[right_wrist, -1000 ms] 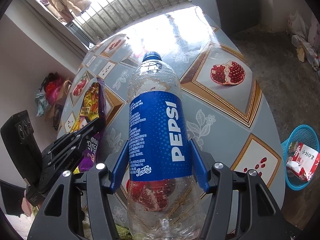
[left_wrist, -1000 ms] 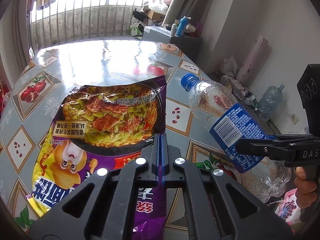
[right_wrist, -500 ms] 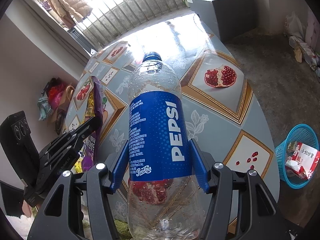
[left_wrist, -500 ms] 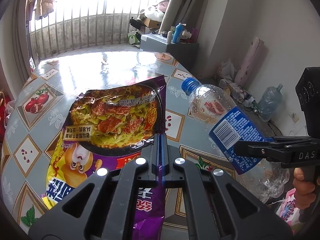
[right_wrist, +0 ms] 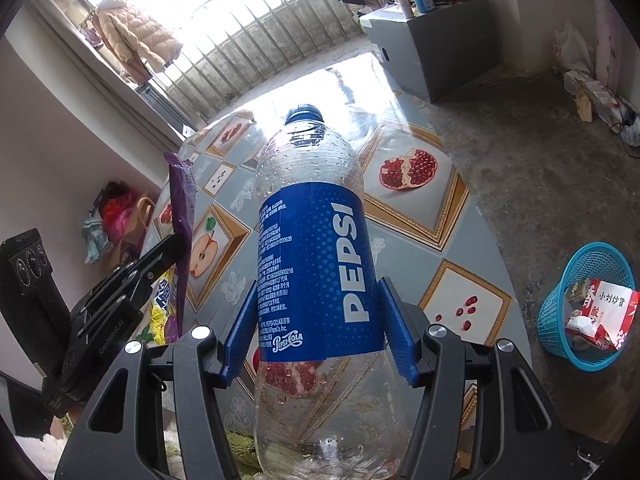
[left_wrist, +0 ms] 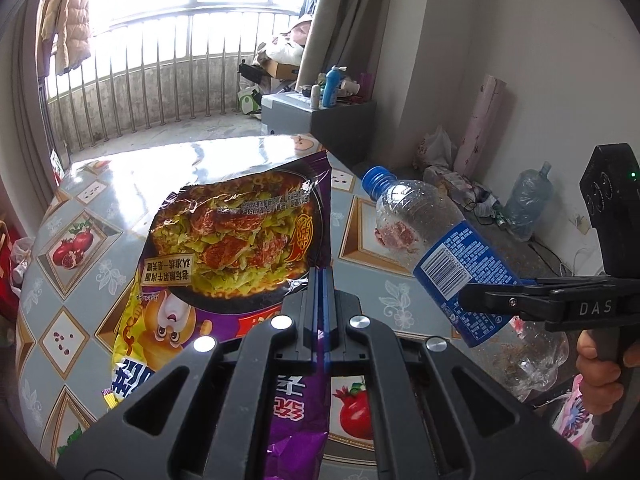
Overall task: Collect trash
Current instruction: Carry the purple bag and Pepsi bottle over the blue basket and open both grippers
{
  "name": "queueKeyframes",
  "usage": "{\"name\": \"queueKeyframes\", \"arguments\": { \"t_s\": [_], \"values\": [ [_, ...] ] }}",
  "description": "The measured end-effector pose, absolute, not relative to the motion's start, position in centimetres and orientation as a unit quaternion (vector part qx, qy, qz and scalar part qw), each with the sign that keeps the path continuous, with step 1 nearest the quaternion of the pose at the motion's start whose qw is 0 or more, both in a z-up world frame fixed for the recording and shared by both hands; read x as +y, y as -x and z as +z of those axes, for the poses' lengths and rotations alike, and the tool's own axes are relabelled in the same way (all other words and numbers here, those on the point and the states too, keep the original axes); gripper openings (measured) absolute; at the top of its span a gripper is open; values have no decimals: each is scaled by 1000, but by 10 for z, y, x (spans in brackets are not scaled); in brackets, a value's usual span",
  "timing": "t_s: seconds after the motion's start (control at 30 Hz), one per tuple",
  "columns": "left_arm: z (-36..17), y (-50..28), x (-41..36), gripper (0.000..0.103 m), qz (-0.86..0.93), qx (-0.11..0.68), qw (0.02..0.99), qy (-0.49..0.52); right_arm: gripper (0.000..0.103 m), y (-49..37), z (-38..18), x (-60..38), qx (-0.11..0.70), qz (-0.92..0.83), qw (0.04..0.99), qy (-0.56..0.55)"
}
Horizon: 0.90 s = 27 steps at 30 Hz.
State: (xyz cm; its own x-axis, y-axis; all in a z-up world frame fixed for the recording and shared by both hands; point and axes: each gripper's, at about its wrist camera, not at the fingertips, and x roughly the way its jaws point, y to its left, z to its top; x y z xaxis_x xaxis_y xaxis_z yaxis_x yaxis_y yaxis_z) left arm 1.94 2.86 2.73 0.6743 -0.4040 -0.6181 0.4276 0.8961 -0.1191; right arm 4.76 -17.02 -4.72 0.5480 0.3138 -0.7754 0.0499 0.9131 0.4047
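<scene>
Right wrist: right gripper (right_wrist: 320, 332) clamps bottle (right_wrist: 316, 264); left gripper (left_wrist: 320, 280) pinches wrapper (left_wrist: 236, 240).

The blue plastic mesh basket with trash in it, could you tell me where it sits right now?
In the right wrist view, the blue mesh basket stands on the concrete floor at the far right, beyond the edge of the fruit-patterned table.

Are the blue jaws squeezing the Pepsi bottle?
Touching. In the right wrist view the right gripper has its blue jaws pressed against both sides of the Pepsi bottle, right on the label, with no gap showing.
</scene>
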Motion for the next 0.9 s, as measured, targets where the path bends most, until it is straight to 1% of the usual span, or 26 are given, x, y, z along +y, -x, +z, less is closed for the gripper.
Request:
{"name": "queueKeyframes", "arguments": {
  "t_s": [0.2,0.37,0.63,0.9],
  "values": [
    [62,-16,-2,0,-278,297,913,-38,57,-24,-31,-206,432,40,873,-222],
    [89,-20,-47,0,-346,269,897,-53,57,5,-21,-251,397,-14,882,-253],
    [101,-35,-151,0,-477,280,832,-47,58,68,-28,-346,343,-149,871,-318],
    [82,-46,-269,0,-576,325,749,-41,58,103,-72,-416,330,-244,831,-375]
  ]
}}
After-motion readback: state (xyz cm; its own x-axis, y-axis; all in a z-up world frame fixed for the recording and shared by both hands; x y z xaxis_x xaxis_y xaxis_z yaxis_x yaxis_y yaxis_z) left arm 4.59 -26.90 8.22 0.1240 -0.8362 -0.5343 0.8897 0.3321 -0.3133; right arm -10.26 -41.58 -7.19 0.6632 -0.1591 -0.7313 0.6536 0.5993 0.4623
